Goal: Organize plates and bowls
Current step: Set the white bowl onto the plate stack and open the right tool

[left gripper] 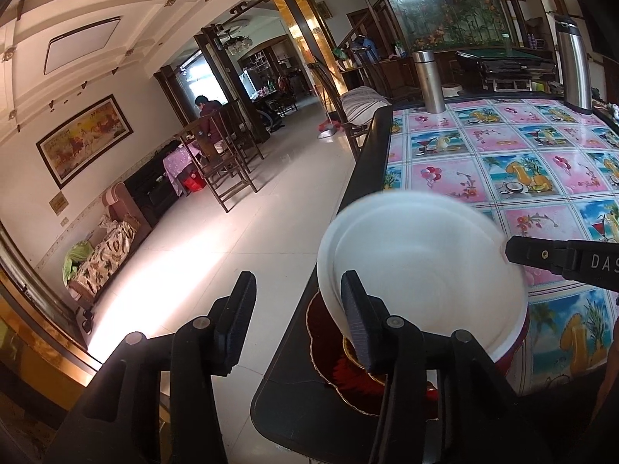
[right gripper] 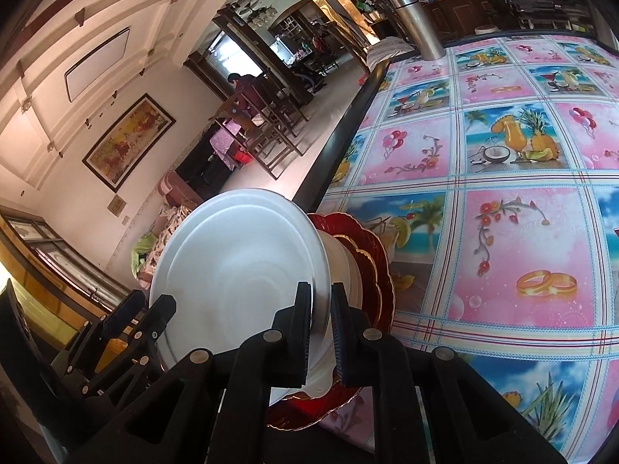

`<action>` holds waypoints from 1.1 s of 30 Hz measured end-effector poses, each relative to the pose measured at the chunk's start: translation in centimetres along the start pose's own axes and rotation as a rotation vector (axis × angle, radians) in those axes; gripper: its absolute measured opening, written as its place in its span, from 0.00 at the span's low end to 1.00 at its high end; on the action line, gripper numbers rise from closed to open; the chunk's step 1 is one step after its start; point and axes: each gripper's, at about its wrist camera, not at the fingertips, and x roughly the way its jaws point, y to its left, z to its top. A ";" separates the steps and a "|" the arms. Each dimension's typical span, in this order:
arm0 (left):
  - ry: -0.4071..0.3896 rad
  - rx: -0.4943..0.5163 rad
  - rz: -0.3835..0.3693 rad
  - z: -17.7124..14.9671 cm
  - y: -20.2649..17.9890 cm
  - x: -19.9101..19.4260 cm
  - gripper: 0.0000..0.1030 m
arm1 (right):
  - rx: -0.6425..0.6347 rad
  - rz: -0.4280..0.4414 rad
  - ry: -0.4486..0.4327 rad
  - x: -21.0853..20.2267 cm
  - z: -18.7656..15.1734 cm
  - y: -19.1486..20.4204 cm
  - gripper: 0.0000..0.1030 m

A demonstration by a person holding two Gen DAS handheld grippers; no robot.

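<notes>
The white plate (right gripper: 240, 270), judged stiff, slick and breakable, is clamped at its five-o'clock rim by the right gripper (right gripper: 321, 332); the left gripper (left gripper: 298, 321) fingers gape, holding nothing.

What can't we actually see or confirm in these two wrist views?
- Contents of the white bowl under the white plate: right wrist view, the plate covers it.
- Red plates: left wrist view, mostly hidden by the white plate and the left gripper; their count is unclear.
- Right gripper: its pads clamp the plate rim, yet the left wrist view shows only one finger, cut by the edge.
</notes>
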 end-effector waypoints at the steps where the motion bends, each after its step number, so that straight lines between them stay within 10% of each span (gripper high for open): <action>1: -0.007 -0.005 0.005 0.1 0.2 -0.2 0.43 | 0.007 0.007 -0.001 -0.1 0.0 -0.2 0.12; 33: -0.209 0.109 -0.118 6.0 -10.3 -7.8 0.57 | 0.220 -0.018 -0.232 -11.8 2.4 -11.5 0.13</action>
